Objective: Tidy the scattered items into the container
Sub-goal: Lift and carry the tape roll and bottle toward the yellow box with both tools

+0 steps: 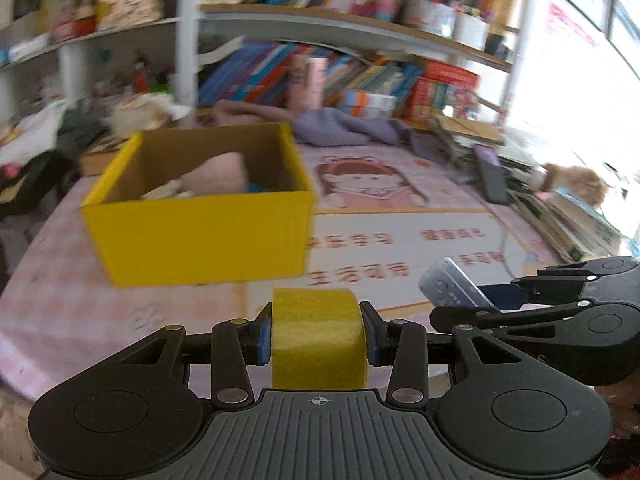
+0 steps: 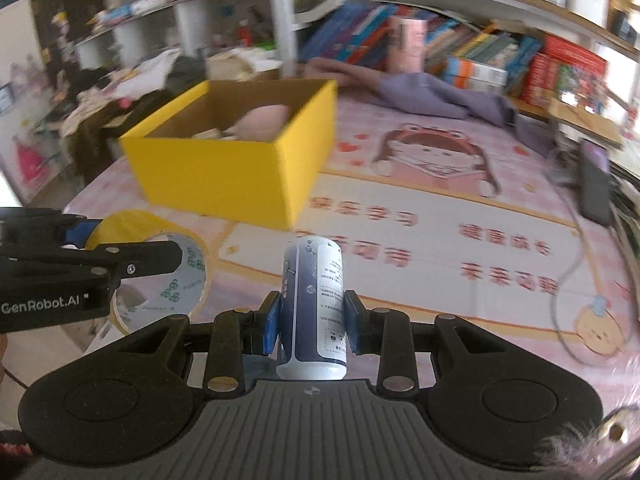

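Note:
My left gripper (image 1: 317,334) is shut on a yellow tape roll (image 1: 318,340), held edge-on just in front of the yellow box (image 1: 200,236). In the right wrist view the same tape roll (image 2: 160,264) shows at the left with the left gripper's fingers (image 2: 132,264) around it. My right gripper (image 2: 312,322) is shut on a white and dark blue bottle (image 2: 314,308), held upright above the pink mat. In the left wrist view that bottle (image 1: 452,290) appears at the right. The yellow box (image 2: 240,172) is open and holds a pink soft item (image 2: 264,124) with other small things.
A pink cartoon desk mat (image 2: 440,216) covers the table. A purple cloth (image 2: 440,96) lies behind it. A dark phone (image 2: 596,184) with a cable lies at the right edge. Shelves of books (image 2: 480,52) stand at the back, clutter at the left.

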The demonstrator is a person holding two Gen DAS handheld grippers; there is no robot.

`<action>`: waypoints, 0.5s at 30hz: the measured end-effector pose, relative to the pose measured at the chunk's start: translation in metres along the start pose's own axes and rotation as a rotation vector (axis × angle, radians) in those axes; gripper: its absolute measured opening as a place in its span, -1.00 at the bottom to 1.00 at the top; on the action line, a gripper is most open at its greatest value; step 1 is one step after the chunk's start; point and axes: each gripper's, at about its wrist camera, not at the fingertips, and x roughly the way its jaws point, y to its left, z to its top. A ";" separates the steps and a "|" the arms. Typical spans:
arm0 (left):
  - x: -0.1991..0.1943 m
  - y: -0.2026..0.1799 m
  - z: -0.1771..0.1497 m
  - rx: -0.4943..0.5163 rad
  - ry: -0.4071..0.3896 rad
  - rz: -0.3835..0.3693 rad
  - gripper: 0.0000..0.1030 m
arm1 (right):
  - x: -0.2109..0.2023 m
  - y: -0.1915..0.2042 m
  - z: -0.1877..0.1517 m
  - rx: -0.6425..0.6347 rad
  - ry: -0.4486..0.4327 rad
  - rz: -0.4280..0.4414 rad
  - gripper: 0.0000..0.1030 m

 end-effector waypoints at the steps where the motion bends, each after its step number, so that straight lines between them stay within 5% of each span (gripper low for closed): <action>1: -0.003 0.005 -0.001 -0.012 -0.003 0.012 -0.22 | 0.002 0.006 0.002 -0.014 0.002 0.015 -0.41; 15: -0.030 0.060 -0.010 -0.141 -0.058 0.150 -0.22 | 0.030 0.068 0.029 -0.162 0.014 0.147 -0.40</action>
